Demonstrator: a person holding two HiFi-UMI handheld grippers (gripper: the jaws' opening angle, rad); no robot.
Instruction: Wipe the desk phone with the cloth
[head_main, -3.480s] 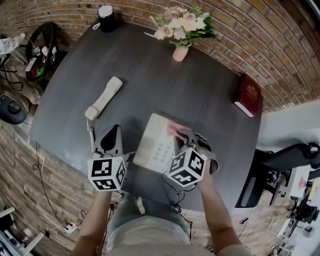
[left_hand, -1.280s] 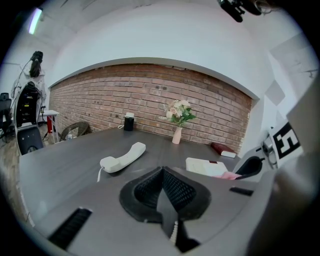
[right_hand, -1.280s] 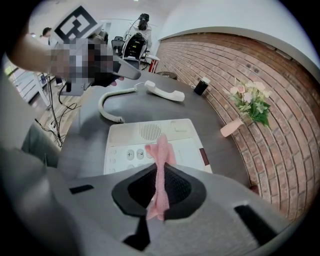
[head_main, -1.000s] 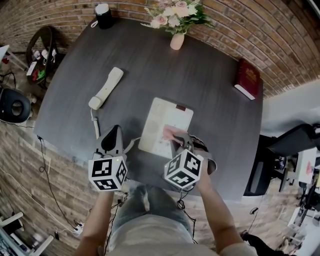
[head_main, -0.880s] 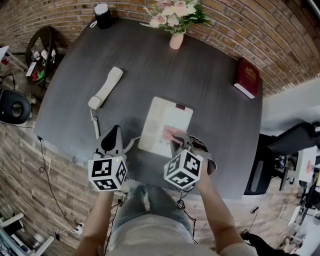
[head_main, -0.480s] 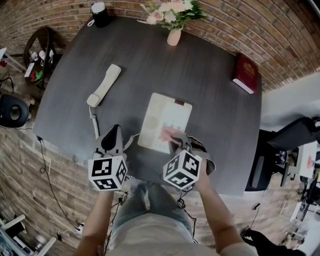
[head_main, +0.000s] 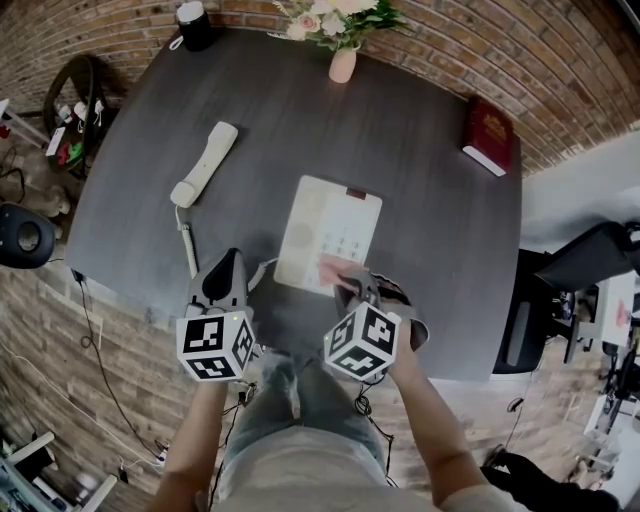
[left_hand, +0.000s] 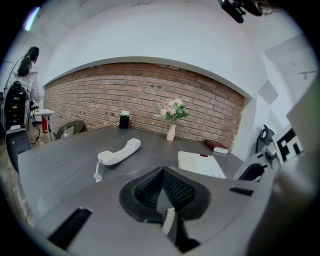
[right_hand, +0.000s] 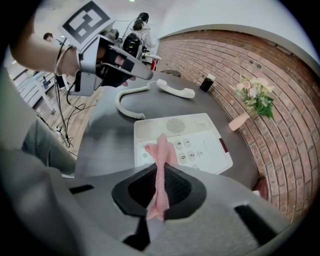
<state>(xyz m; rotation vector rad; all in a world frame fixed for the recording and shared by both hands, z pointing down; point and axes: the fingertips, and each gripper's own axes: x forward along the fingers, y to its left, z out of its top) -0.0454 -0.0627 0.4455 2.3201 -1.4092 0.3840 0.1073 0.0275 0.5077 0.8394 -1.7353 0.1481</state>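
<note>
The cream desk phone base (head_main: 328, 232) lies flat on the dark table, its handset (head_main: 203, 165) off the cradle to the far left, joined by a coiled cord. My right gripper (head_main: 352, 283) is shut on a pink cloth (head_main: 335, 268) whose free end hangs over the base's near edge. In the right gripper view the cloth (right_hand: 160, 165) stands pinched between the pads, covering keys on the base (right_hand: 200, 145). My left gripper (head_main: 235, 257) hovers left of the base, shut on nothing; its pads (left_hand: 172, 187) meet, with the handset (left_hand: 120, 151) beyond.
A pink vase of flowers (head_main: 343, 60) and a black cup (head_main: 192, 25) stand at the table's far edge. A red book (head_main: 488, 135) lies far right. The table's near rim (head_main: 300, 340) is just under both grippers. Bags and cables sit on the floor at left.
My right gripper has drawn the cloth back across the phone base toward its near edge. The left gripper has stayed where it was. The head view has shifted slightly.
</note>
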